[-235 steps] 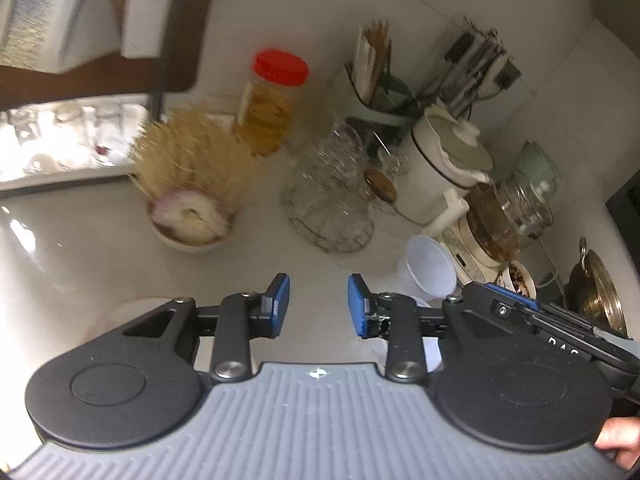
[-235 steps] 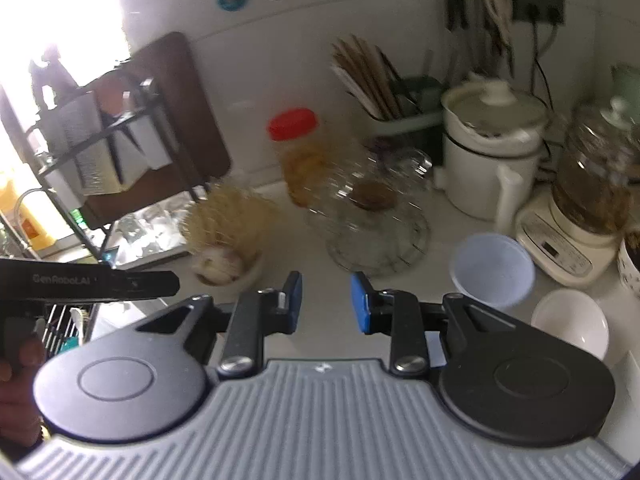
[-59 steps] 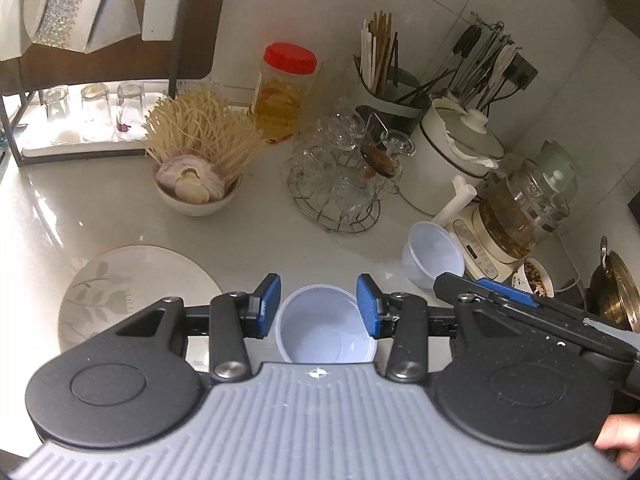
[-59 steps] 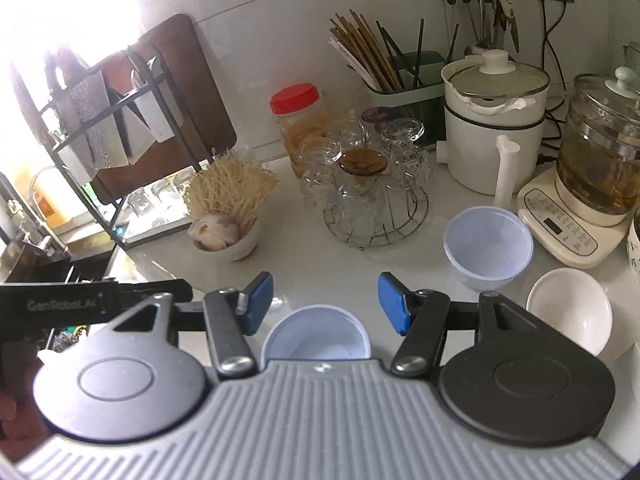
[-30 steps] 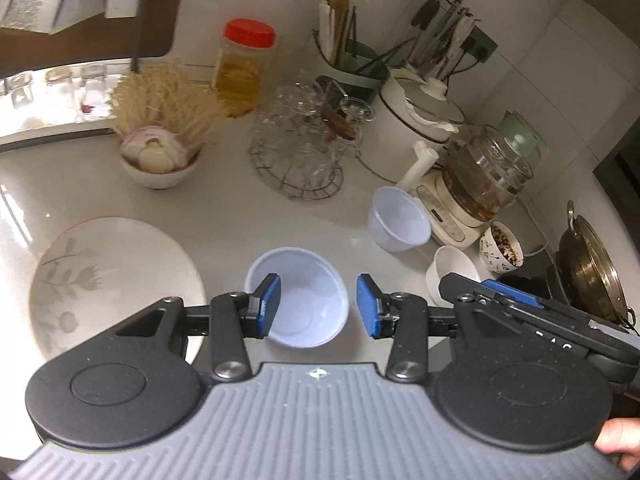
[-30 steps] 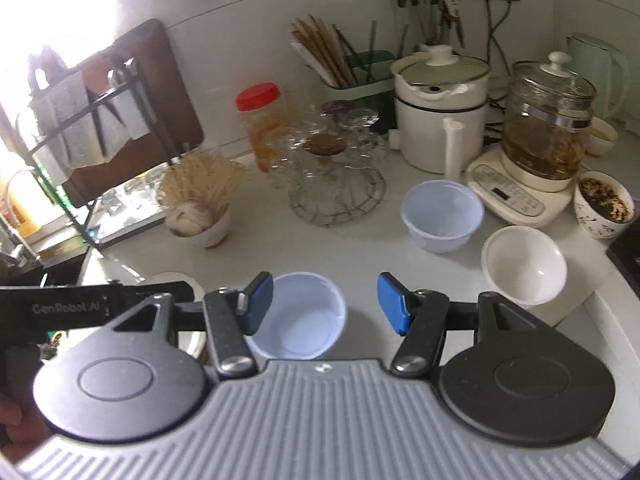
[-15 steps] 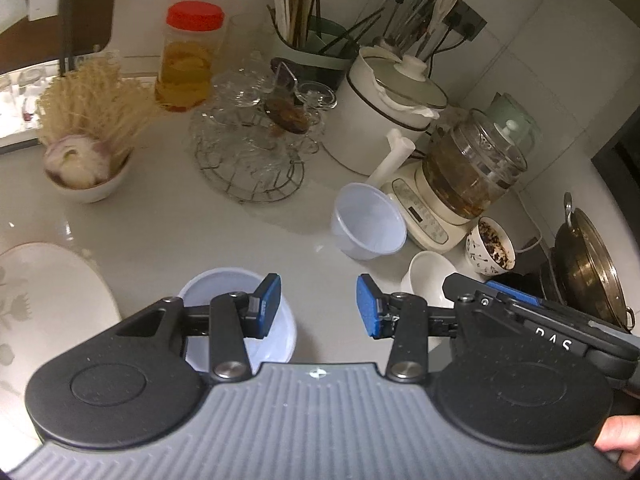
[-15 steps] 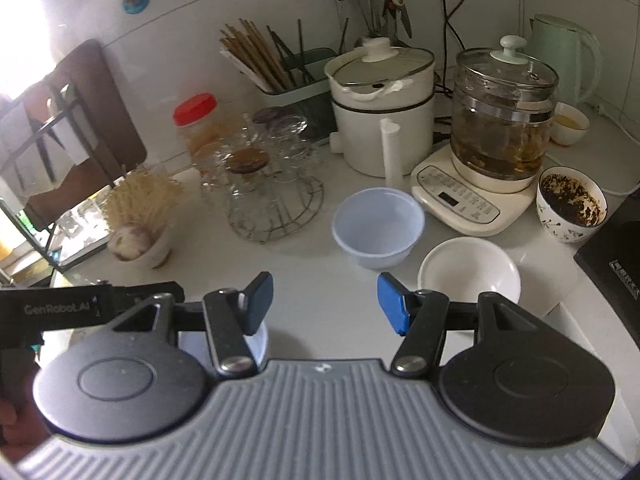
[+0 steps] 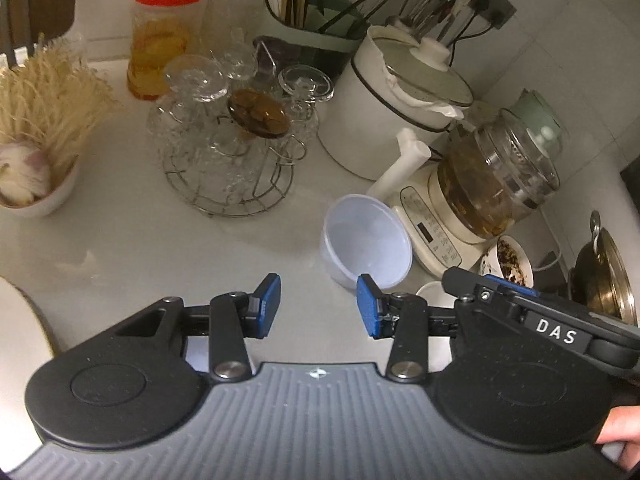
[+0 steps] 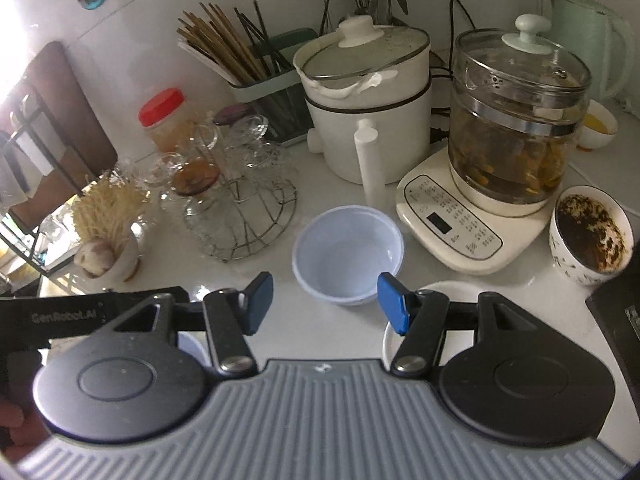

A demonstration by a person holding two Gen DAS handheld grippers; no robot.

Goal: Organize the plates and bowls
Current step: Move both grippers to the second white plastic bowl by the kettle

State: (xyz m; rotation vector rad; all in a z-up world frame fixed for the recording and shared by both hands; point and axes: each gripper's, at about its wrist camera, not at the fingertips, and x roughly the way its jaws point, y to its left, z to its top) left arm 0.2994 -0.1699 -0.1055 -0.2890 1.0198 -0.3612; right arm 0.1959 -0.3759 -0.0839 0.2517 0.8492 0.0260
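Note:
A pale blue plastic bowl (image 10: 347, 254) stands empty on the white counter, just beyond my right gripper (image 10: 325, 303), which is open and empty. In the left wrist view the same bowl (image 9: 366, 246) lies ahead and right of my open, empty left gripper (image 9: 318, 306). A white bowl (image 10: 432, 292) is mostly hidden under the right finger; its rim also shows in the left wrist view (image 9: 434, 294). A second blue bowl (image 9: 196, 354) peeks from under my left gripper's left finger. The edge of a large white plate (image 9: 22, 340) is at far left.
A wire rack of glasses (image 10: 236, 196), a white pot (image 10: 368, 108), a glass kettle on its base (image 10: 516, 140), a cup of dark grounds (image 10: 590, 236), a bowl of garlic (image 10: 104, 256), a red-lidded jar (image 9: 166, 34) and a chopstick holder (image 10: 260, 76) crowd the counter's back.
Both grippers have swung right and closer to the blue bowl by the kettle. The other blue bowl and the plate have slid left, under and past my left gripper.

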